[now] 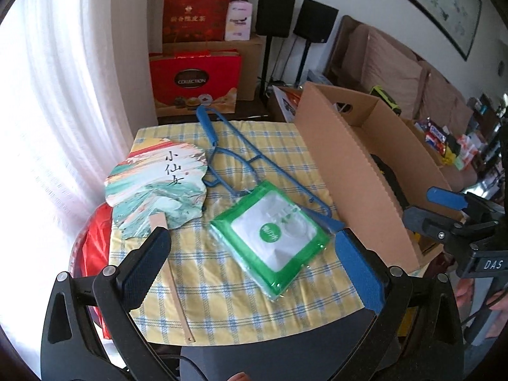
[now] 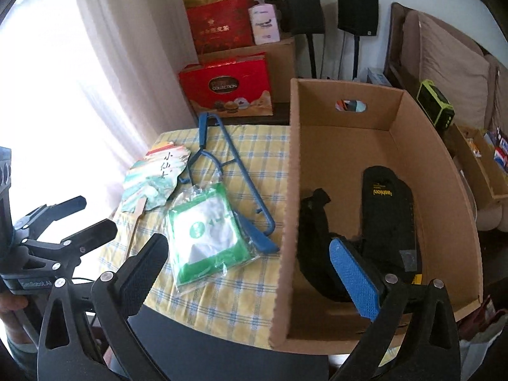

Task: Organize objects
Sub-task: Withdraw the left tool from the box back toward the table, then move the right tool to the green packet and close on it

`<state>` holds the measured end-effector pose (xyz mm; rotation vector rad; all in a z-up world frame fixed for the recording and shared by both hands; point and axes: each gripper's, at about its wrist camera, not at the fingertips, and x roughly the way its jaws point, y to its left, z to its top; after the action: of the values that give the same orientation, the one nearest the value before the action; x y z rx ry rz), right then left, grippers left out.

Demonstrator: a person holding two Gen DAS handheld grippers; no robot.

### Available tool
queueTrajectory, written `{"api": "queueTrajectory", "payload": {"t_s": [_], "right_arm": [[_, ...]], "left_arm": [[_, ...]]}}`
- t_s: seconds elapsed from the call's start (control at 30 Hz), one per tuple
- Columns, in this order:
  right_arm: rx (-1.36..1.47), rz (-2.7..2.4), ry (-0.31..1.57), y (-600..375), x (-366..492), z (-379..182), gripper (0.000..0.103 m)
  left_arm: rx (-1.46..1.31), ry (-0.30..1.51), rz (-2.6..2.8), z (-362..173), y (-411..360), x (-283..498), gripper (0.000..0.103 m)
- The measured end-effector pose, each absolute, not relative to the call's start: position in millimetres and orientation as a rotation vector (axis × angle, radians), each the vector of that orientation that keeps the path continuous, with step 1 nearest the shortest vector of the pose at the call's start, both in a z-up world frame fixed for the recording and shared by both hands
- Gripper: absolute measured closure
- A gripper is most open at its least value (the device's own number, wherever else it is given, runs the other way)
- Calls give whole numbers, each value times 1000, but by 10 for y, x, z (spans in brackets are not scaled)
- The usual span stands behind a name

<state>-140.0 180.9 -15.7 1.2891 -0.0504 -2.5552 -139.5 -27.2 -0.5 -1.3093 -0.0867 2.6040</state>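
Note:
On the yellow checked tablecloth [image 1: 222, 295] lie a painted paper fan [image 1: 158, 187], a blue wire hanger [image 1: 208, 127] and a green-and-white packet [image 1: 273, 238]. My left gripper [image 1: 250, 238] hangs open above the packet, touching nothing. To the right an open cardboard box [image 2: 349, 146] holds two black slippers [image 2: 387, 209]. My right gripper [image 2: 247, 243] stands open and empty over the box's near left wall, its blue pad over the slippers. The fan [image 2: 152, 181], hanger [image 2: 203, 127] and packet [image 2: 209, 231] lie to its left. Each view also catches the other gripper at its edge.
Red gift boxes [image 1: 197, 82] are stacked behind the table, with two black speakers [image 1: 276, 9] on stands beside them. A white curtain [image 1: 57, 111] hangs on the left. A sofa with cushions [image 1: 393, 63] and a cluttered box of snacks [image 1: 438, 136] stand at the right.

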Motion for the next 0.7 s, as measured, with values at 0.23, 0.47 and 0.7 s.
{"api": "queueTrajectory", "payload": {"t_s": [0.23,0.47,0.7], "right_arm": [[1289,-2537,-16,1592,-1459,-210,0],[1312,-2524,24,1443,-1683,-330,1],[1327,-2463,-28,1318,-1913,-438,8]], "left_arm": [[-1328,-144,2612,-100,-449,-1381,0],[-1384,-250,2571,-329,-611,-1385,0],[-1442,-416,2501,-596,-697,-1456,10]]}}
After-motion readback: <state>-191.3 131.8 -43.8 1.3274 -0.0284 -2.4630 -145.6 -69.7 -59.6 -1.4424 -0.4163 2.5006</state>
